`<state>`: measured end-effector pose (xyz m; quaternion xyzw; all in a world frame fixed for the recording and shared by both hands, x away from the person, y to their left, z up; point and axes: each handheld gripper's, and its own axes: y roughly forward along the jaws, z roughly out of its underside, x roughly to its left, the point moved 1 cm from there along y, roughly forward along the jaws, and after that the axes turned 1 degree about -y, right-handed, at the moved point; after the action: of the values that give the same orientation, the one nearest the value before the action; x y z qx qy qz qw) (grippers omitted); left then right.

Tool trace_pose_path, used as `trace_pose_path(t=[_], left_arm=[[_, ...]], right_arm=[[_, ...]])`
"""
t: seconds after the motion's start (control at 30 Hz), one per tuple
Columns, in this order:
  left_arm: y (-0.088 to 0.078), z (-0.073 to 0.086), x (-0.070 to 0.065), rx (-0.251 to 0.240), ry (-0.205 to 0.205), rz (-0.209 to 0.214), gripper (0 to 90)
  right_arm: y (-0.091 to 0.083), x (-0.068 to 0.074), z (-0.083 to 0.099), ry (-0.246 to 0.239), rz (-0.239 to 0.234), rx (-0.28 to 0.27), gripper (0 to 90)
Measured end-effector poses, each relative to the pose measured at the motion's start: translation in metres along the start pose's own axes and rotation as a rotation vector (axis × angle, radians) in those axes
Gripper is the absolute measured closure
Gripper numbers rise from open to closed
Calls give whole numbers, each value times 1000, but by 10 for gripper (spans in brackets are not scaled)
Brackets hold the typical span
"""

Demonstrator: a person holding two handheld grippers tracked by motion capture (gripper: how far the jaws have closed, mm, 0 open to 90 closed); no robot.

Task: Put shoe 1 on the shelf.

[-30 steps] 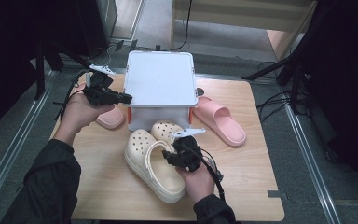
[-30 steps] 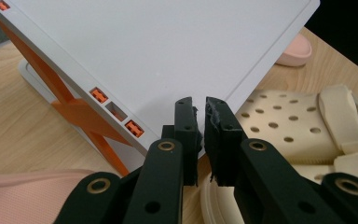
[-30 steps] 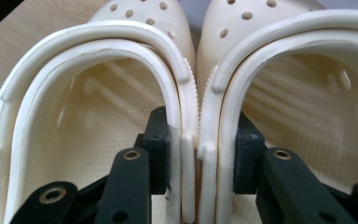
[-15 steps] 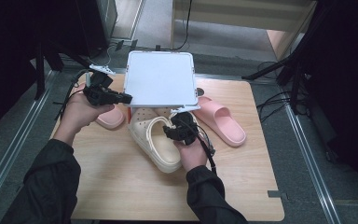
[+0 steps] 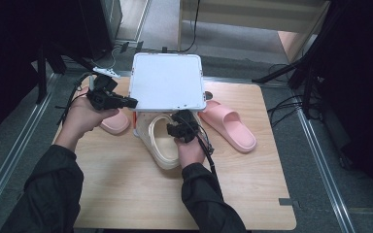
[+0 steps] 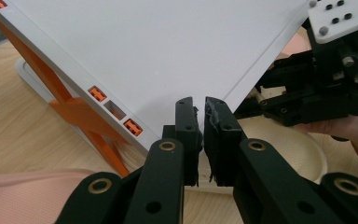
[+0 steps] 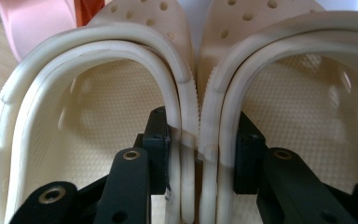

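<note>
Left gripper point(image 5: 126, 102) has its jaws closed down on the near left corner of the white lid point(image 5: 167, 81), holding it tipped up off the storage box point(image 5: 137, 127) toward the far edge of the tabletop point(image 5: 126, 179); the left gripper view shows the lid's edge pinched between nearly touching jaws, orange hinge straps below. Likely held so to keep the opening free. Right gripper point(image 5: 178, 127) has both cream clogs point(image 5: 161, 143) at once, jaws partly open and clamped over their two adjoining side walls, a grip that moves the pair as one. Pink slippers lie either side: one point(image 5: 114, 122) by the left hand, one point(image 5: 228, 125) toward the right edge. Against a second ago, the clogs have slid from mid-tabletop to under the lid's near edge, and the lid stands higher.
</note>
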<state>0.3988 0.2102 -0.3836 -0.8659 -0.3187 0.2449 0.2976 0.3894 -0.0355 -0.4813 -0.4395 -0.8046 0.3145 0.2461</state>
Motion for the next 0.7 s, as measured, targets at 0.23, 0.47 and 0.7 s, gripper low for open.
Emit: trace_pose_path(t=[0.23, 0.47, 0.7], left_arm=[[0, 0, 0, 0, 0, 0, 835], [0, 0, 0, 1, 0, 1, 834], [0, 0, 0, 1, -1, 1, 834]], right_arm=[[8, -1, 2, 8, -1, -15, 650], [3, -4, 3, 32, -51, -30, 581], [-19, -8, 4, 17, -79, -40, 570]])
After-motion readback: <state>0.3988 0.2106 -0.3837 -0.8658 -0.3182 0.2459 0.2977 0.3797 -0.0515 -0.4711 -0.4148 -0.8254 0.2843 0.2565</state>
